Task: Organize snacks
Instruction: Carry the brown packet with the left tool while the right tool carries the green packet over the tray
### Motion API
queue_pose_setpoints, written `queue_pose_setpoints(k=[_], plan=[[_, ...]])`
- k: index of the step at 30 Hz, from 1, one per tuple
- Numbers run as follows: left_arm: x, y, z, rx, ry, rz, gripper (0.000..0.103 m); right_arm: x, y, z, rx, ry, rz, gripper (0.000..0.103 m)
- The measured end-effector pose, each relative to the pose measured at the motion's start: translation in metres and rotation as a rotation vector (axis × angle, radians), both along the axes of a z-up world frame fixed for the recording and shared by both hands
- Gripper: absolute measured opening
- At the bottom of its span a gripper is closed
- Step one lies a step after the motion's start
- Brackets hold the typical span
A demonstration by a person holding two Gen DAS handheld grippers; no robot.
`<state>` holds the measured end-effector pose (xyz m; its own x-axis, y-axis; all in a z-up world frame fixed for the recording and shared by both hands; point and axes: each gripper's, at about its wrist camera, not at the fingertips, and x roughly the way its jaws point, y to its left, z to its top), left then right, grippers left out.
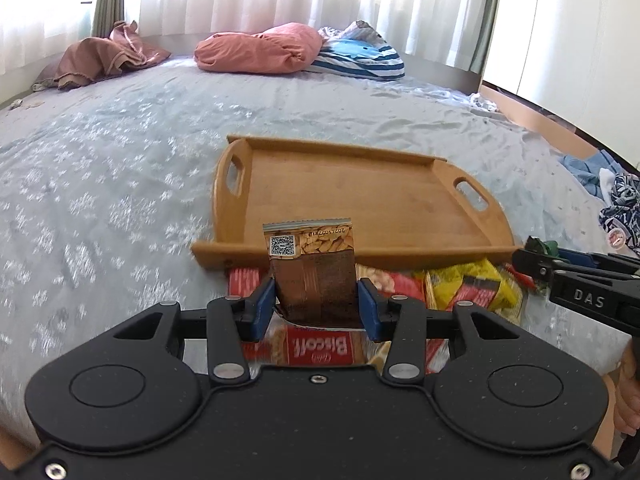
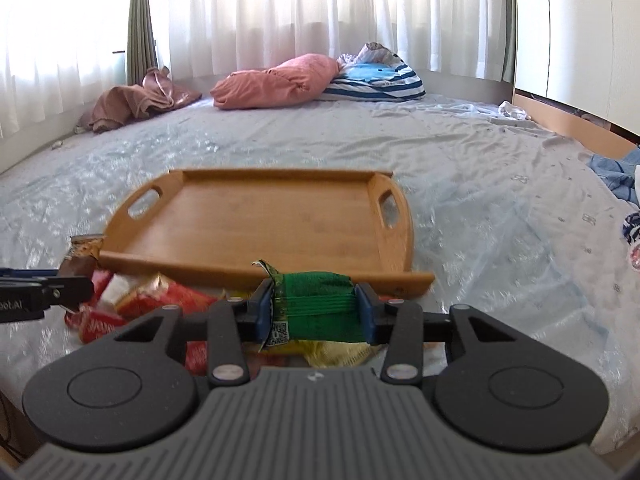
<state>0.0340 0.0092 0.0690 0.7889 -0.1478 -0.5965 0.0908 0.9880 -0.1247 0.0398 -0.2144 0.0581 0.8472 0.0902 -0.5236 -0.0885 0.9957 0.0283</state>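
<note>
Pressure from both blue pads of the left gripper point(image 1: 316, 304) is applied to a brown nut packet point(image 1: 314, 276), which is held upright with its sealed end at 12 o'clock, presumably so that it can be carried over the rim ahead. A green snack packet point(image 2: 318, 300) is likewise clamped crosswise by the right gripper point(image 2: 316, 308). Beneath both, a loose pile of snack packets point(image 1: 452, 284), a Biscoff pack point(image 1: 320, 350) among them, lies on the pale blue bedsheet point(image 1: 120, 184). At 12 o'clock the bamboo tray point(image 1: 400, 216), judged the destination, sits bare, its near rim just beyond the pile. Pillows point(image 2: 280, 80) are left well apart at the far edge.
</note>
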Motion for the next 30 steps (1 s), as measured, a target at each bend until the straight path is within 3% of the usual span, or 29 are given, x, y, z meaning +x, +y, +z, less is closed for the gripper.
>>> queue_pose_setpoints(k=[14, 22, 30], plan=[[0.089, 0.002, 0.01, -0.074, 0.107, -0.029, 0.042, 0.09, 0.013, 0.008, 0.054, 0.114, 0.02, 0.047], [0.135, -0.007, -0.007, -0.046, 0.185, -0.019, 0.042, 0.124, 0.013, -0.006, 0.05, 0.21, 0.03, 0.047], [0.153, -0.015, -0.023, -0.02, 0.221, -0.018, 0.042, 0.136, 0.009, -0.018, 0.053, 0.243, 0.012, 0.048]])
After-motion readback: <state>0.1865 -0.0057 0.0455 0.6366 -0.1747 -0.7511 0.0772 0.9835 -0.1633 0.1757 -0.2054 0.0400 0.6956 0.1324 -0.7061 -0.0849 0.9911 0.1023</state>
